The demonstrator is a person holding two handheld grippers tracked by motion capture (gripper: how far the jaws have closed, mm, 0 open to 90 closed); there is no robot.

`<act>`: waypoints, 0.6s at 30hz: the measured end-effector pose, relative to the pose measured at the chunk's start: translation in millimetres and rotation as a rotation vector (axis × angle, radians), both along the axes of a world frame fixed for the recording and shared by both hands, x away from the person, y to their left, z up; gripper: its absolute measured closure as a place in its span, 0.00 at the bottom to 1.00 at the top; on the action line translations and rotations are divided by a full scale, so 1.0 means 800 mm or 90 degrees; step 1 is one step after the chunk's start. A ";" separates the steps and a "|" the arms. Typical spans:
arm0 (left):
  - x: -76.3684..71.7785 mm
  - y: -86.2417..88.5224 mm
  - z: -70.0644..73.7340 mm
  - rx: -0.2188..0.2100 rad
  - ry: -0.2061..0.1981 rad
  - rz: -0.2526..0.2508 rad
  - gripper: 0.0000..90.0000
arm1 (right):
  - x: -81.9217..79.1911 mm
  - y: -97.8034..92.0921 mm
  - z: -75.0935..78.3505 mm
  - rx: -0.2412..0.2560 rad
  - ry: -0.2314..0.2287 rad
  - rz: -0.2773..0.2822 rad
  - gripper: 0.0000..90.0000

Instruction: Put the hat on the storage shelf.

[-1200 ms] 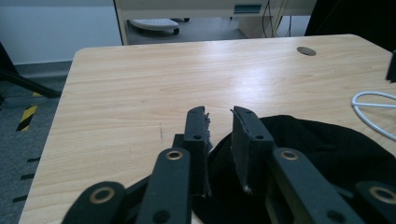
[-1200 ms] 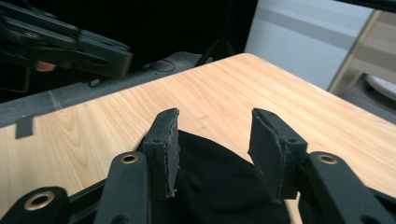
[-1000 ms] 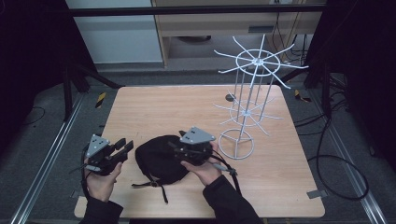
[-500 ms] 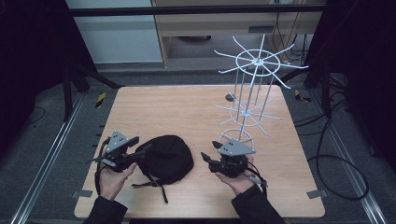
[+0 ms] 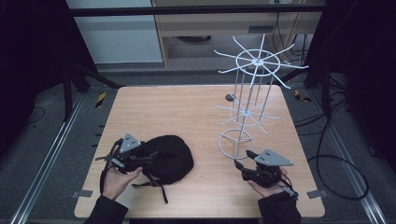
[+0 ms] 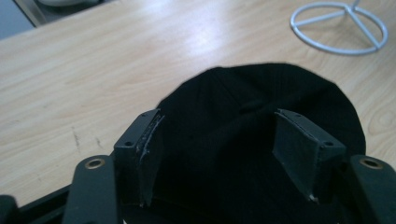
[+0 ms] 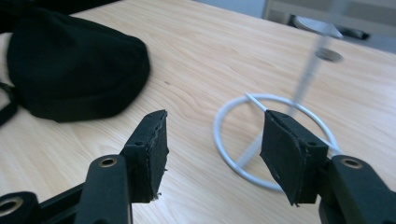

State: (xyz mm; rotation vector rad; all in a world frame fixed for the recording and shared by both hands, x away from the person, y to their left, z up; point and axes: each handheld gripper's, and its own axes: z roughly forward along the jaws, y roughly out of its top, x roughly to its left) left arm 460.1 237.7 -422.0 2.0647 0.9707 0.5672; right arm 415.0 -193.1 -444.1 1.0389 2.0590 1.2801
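Sleeves: dark, long, reaching the wrists of both arms.
Left hand-held gripper (image 5: 148, 158): black body, a grey three-cornered plate on top, a thin black cable looping beside it.
Right hand-held gripper (image 5: 243, 162): black too, the same grey plate on top, a black cable trailing at the wrist.
Jaws: two flat black blocks per tool, pad faces matt and slightly frayed at the edges.
Screws: small dark ones at the pad corners, brass-ringed holes on the black arms below.

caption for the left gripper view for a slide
Left gripper with jaws open astride a black cap on the wooden table.
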 end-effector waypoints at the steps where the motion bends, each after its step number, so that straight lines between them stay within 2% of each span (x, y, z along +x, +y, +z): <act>1: 0.001 0.000 -0.003 0.009 0.007 -0.002 0.36 | 0.000 -0.005 -0.001 0.002 0.003 -0.006 0.45; 7: 0.004 0.004 -0.011 0.016 0.023 -0.006 0.40 | -0.002 -0.042 -0.008 0.017 0.021 -0.053 0.44; 10: 0.006 0.005 -0.014 0.026 0.032 -0.005 0.43 | -0.001 -0.049 -0.011 0.018 0.023 -0.062 0.44; 11: 0.008 0.004 -0.018 0.036 0.045 -0.008 0.45 | 0.000 -0.055 -0.013 0.017 0.028 -0.071 0.43; 14: 0.010 0.003 -0.022 0.043 0.059 -0.010 0.46 | 0.002 -0.059 -0.015 0.014 0.029 -0.077 0.43; 18: 0.015 0.002 -0.029 0.045 0.082 -0.012 0.54 | 0.005 -0.066 -0.020 0.010 0.039 -0.088 0.43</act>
